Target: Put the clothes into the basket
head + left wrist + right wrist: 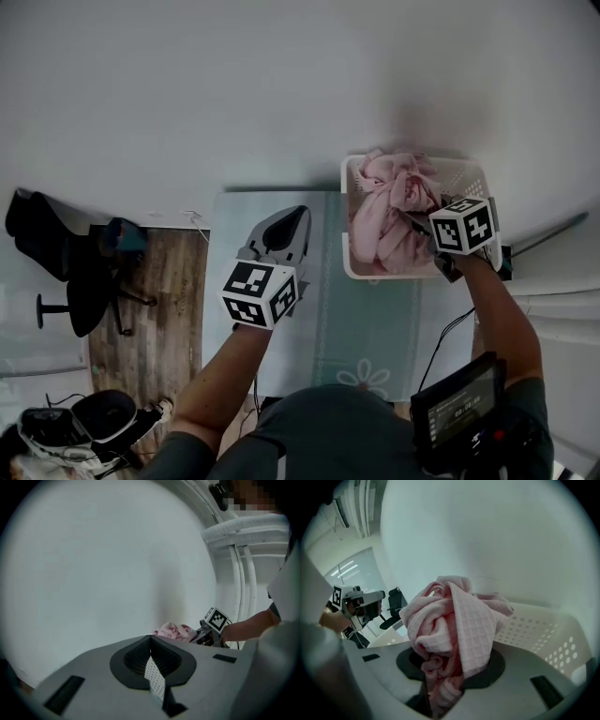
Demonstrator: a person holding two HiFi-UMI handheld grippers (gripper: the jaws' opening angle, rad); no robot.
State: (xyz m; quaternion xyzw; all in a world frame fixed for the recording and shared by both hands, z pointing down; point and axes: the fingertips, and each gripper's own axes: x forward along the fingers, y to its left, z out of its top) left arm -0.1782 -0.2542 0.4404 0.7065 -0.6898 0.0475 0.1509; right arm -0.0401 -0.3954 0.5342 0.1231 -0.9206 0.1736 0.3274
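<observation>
Bunched pink waffle-weave cloth (454, 620) is being pinched by the right gripper (420, 221) over the white perforated plastic basket (348, 267); the left gripper (296, 217) is being held closed, empty; release seemingly pending.

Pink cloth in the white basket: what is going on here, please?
A person holds a tool in each hand. The right tool is closed on a bunched pink waffle-weave cloth, which already lies inside the white perforated plastic basket but is not yet released. The left tool is shut and empty, over the pale green table mat, apart from the basket.
</observation>
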